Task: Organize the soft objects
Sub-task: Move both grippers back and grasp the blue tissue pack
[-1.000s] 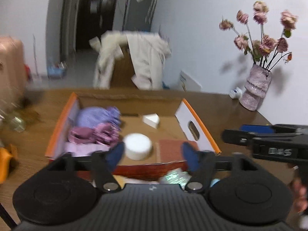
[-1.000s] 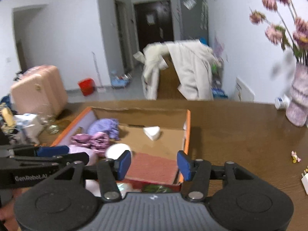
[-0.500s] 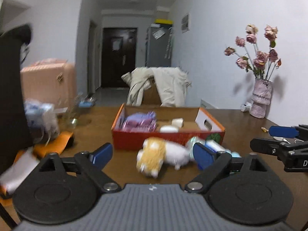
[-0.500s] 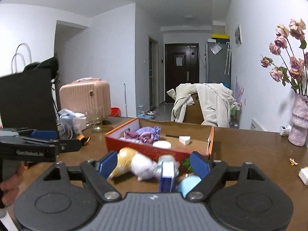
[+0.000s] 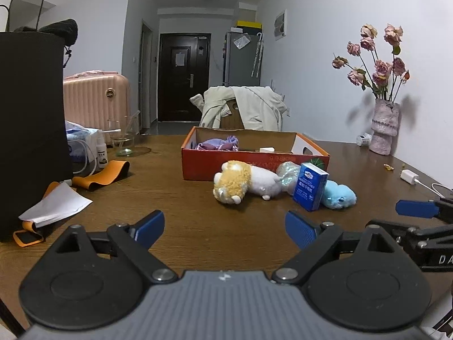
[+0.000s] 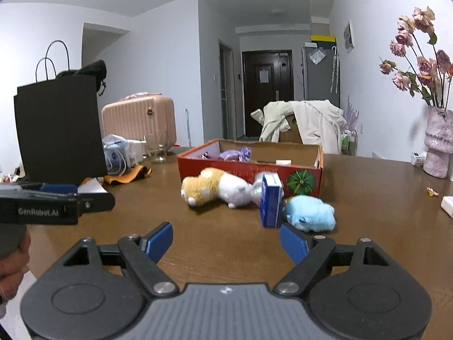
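Two hand-held grippers: both held low over the near edge of the brown counter [image 5: 198,226], side by side
Left hand-held gripper [image 5: 225,226]: blue pads spread wide, nothing between them; also seen at the left edge of the right wrist view [image 6: 70,198]
Right hand-held gripper [image 6: 226,240]: pads spread wide, nothing between them
Box [image 5: 254,164]: red cardboard, open top, at the middle of the counter beyond the toys
Inside the box: purple cloth [image 5: 219,143] at the far left, a small white block [image 5: 266,149] further right
Yellow and white plush [image 5: 243,181]: lying on its side on the counter, just in front of the box
Blue carton [image 5: 310,189]: standing upright to the right of that plush
Light blue plush [image 6: 310,213]: lying on the counter just right of the carton, touching it
Shiny wrapped bundle [image 5: 287,174]: between the yellow and white plush and the carton, close to the box front
Vase of pink flowers [image 5: 383,130]: far right, by the wall
Black bag [image 6: 59,127]: standing at the left
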Demonstrator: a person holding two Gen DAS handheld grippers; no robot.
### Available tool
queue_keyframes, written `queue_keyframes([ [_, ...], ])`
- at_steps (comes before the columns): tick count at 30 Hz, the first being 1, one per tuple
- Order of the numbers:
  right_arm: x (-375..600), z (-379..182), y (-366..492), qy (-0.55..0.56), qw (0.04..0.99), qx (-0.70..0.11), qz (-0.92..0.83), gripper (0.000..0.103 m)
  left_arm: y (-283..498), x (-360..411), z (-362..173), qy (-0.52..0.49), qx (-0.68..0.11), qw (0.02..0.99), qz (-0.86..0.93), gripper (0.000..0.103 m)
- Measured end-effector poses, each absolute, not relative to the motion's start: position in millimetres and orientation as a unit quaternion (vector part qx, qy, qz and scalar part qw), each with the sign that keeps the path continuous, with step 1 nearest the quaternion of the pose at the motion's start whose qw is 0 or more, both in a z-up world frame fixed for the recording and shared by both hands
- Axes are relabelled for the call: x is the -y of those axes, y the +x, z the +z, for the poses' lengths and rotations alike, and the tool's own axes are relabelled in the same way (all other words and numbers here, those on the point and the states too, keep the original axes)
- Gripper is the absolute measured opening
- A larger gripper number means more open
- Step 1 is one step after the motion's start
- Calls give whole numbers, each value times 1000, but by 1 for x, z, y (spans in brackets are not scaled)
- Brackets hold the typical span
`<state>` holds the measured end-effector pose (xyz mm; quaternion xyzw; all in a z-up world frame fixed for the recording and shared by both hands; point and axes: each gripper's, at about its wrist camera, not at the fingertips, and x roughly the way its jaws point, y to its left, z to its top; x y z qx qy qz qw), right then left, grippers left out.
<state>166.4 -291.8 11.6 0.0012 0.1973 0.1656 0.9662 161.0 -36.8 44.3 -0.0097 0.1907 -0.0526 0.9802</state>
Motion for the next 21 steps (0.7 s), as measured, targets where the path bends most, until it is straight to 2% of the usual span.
queue_keyframes([
  [5, 302, 5, 178, 21, 966, -211, 146, 80, 170, 44, 40, -4, -197, 979, -57, 94],
  [9, 309, 6, 205, 31, 965, -222, 134, 66, 184, 46, 36, -9, -213, 975, -56, 94],
  [19, 288, 9, 313, -10, 965, -239, 111, 63, 237, 53, 28, -30, -229, 972, -49, 94],
  [20, 285, 7, 324, -10, 964, -243, 107, 60, 242, 54, 27, -34, -228, 972, -51, 94],
  [21, 284, 6, 331, -8, 964, -245, 105, 51, 247, 54, 27, -36, -230, 971, -51, 94],
])
